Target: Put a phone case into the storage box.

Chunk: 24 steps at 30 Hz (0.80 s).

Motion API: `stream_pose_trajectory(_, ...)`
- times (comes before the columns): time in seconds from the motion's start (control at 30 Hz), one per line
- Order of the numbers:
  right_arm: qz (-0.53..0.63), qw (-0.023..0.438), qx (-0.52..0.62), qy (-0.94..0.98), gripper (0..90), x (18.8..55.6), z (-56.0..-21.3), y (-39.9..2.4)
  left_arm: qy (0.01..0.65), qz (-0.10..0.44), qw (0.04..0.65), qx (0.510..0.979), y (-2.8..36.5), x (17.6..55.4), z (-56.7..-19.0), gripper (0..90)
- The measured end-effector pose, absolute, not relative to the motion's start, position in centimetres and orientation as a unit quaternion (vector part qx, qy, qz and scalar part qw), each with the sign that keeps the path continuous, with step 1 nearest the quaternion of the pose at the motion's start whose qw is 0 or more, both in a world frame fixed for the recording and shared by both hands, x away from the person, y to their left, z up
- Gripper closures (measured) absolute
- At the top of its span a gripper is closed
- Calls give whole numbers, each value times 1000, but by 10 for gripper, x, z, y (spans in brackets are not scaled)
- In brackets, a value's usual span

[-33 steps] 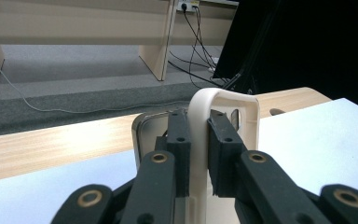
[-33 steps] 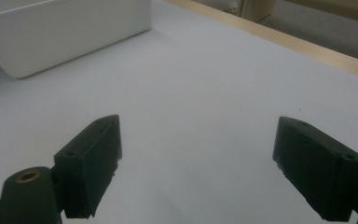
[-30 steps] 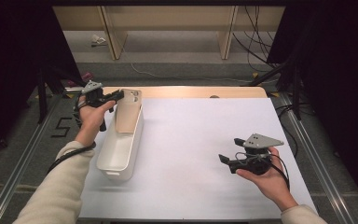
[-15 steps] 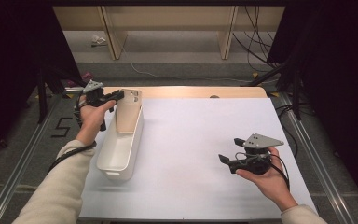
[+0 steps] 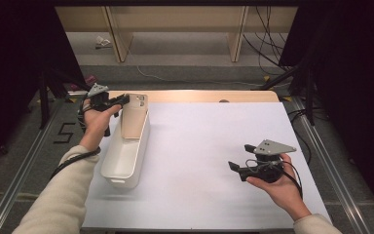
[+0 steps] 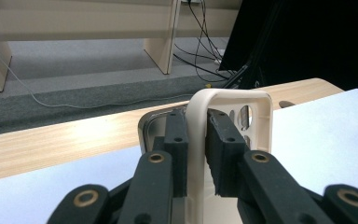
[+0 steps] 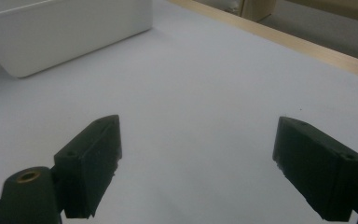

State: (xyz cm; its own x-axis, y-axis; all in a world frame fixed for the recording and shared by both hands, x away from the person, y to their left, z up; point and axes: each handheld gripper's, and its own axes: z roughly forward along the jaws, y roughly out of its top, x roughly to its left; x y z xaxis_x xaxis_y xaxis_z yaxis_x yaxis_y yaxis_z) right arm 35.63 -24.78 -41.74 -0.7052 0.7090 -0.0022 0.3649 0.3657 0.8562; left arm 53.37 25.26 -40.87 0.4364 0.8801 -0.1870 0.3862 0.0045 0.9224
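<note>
We have the left gripper [image 5: 118, 101] clamped on the far end of the white bin [image 5: 124, 155], at the left side of the white table sheet [image 5: 214, 146]. In the left gripper view the two black pads [image 6: 177, 154] sit pressed on either side of a thin cream-white rim [image 6: 200, 121] that arches up between them; the jaws are nearly closed, with only that thin wall separating them. From the high view the gripped piece looks like an upright end panel or divider [image 5: 135, 117] with small cut-out holes, standing at the far end of the long bin, though we cannot tell whether it is part of the bin or a separate insert. The bin itself lies lengthwise, its near end toward us and its far end close to the wooden table edge [image 5: 199, 95]. The right gripper [image 5: 237, 168] is held low over bare sheet, well apart from the bin, with jaws spread wide and nothing between them. Our reading: the grasp step is complete and the piece is secured, not yet lifted or shifted. The next move likely calls for a steady pull or lift without twisting the thin wall, and possibly the right gripper coming across to brace the bin.
</note>
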Motion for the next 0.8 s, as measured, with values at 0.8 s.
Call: stream_pose_trajectory(0.8, 454, 190, 333, 804, 163, 356, -417, -248, 488, 238, 503, 673, 257, 536, -415, 763)
